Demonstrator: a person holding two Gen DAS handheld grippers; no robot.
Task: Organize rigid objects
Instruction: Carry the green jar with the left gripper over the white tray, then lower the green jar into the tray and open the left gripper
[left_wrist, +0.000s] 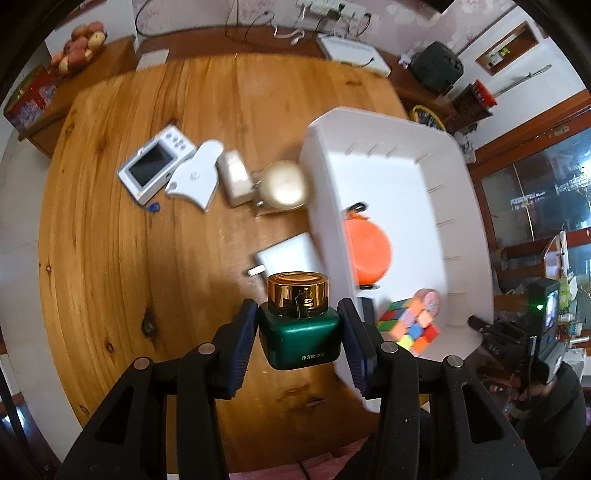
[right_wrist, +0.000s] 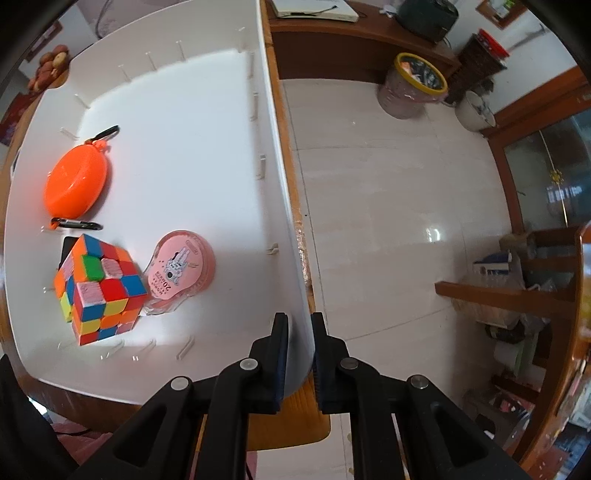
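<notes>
1. The left gripper (left_wrist: 298, 332) pinches a green jar (left_wrist: 299, 341) with a gold lid between its blue pads, one on each side of the body, holding it upright in the air over the near part of the table.
2. The right gripper (right_wrist: 300, 354) is pressed together on the near right wall of the white bin (right_wrist: 284, 206), one finger inside and one outside.
3. The surface is a round wooden table (left_wrist: 129, 258) with visible grain and dark knots; the bin stands on its right side, reaching the table's edge.
4. Inside the bin lie an orange round case (right_wrist: 75, 181) with black clips, a Rubik's cube (right_wrist: 99, 291) and, touching the cube's right side, a pink round container (right_wrist: 181, 266).
5. On the table left of the bin: a small white camera (left_wrist: 155, 166), a white curved gadget (left_wrist: 195, 177), a white charger (left_wrist: 234, 177), a pearly round object (left_wrist: 284, 186) and, nearer, a white adapter block (left_wrist: 288, 254).
6. Far in the room, a low wooden bench along the wall carries a bowl of apples (left_wrist: 79, 44), a white flat device (left_wrist: 351, 51) and cables.
7. Right of the table, a pale glossy tiled floor (right_wrist: 388, 203) holds a pink bin with a yellow rim (right_wrist: 413, 85); wooden glass-fronted cabinets (right_wrist: 546, 177) stand on the far right.
</notes>
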